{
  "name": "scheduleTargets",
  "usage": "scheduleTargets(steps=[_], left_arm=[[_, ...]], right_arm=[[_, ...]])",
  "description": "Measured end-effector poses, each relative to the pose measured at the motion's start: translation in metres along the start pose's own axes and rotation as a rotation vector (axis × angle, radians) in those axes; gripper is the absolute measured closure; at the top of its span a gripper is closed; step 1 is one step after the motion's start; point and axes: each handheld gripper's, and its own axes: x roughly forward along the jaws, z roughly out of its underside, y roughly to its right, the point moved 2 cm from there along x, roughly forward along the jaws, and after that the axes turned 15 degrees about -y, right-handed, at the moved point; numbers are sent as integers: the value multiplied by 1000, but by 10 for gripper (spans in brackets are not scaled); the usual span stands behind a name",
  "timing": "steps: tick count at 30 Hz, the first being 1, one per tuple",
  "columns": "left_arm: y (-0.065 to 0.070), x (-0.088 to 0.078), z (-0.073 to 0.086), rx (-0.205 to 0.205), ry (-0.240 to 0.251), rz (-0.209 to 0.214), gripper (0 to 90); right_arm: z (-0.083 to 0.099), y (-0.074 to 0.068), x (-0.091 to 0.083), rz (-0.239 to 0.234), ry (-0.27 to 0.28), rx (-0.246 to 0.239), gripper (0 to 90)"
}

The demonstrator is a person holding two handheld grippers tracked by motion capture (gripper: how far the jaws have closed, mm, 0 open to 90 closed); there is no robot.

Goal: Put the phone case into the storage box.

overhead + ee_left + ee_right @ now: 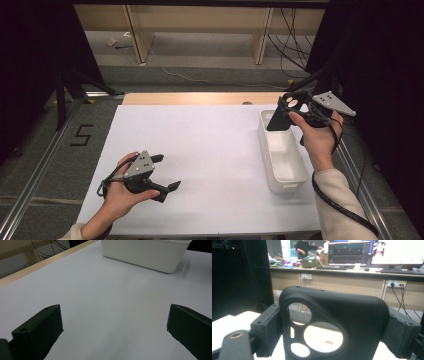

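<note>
A black phone case [278, 120] with round camera cut-outs hangs above the far end of a white bin [266, 148], and my right gripper [292, 103] is shut on its sides. In the right gripper view the case [362, 315] stands upright between the two jaws of that gripper [334, 315], which press on its left and right edges. Over the near left part of the white sheet [210, 150] my left gripper [167, 172] is open. The left gripper view shows its jaws [113, 325] wide apart with bare sheet between them and the bin [150, 257] farther off.
The bin's floor [285, 162] looks bare. A wooden table edge [200, 98] runs behind the sheet. Metal rails [30, 180] flank the table, dark curtains stand on both sides, and cables lie on the floor beyond [290, 40].
</note>
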Motion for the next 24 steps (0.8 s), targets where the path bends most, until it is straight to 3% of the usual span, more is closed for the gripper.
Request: scheduleTargets(steps=[24], left_arm=[[0,0,0,1,-1,0,0]], right_arm=[[4,2,12,22,-28,-25,158]])
